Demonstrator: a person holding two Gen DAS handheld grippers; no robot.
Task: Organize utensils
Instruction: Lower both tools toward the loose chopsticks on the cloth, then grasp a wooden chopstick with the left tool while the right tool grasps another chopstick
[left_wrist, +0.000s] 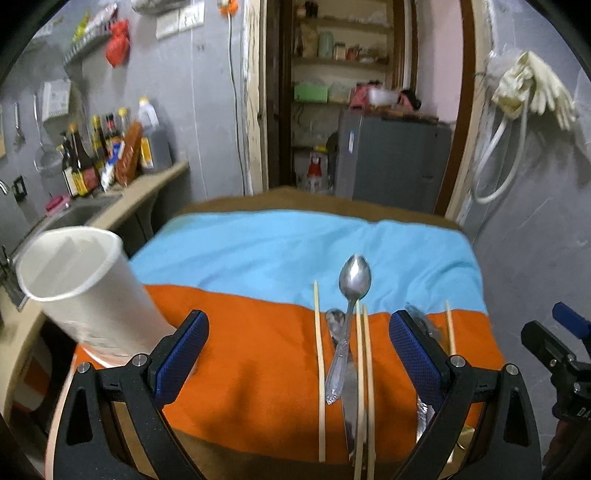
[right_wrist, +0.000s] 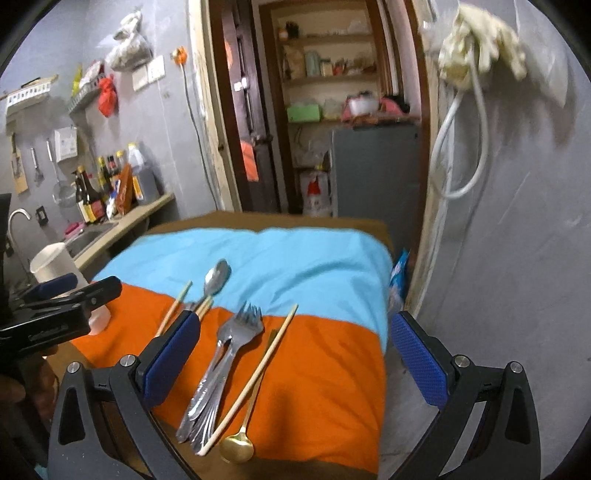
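Orange-and-blue cloth (right_wrist: 332, 362) holds four chopsticks (left_wrist: 320, 369), one white cup (left_wrist: 85, 288).

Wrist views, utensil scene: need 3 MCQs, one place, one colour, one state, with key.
1. Where does the white paper cup stand?
A. far left of the cloth
B. right edge
C. on the fridge

2. What colour is the small long-handled spoon?
A. black
B. gold
C. red

3. How are the left gripper and right gripper?
A. both open, empty
B. both shut
C. left holds a fork

Key: A, the cup sits left of the utensils; B, its bowl shines gold; A, blue pads stand wide apart.
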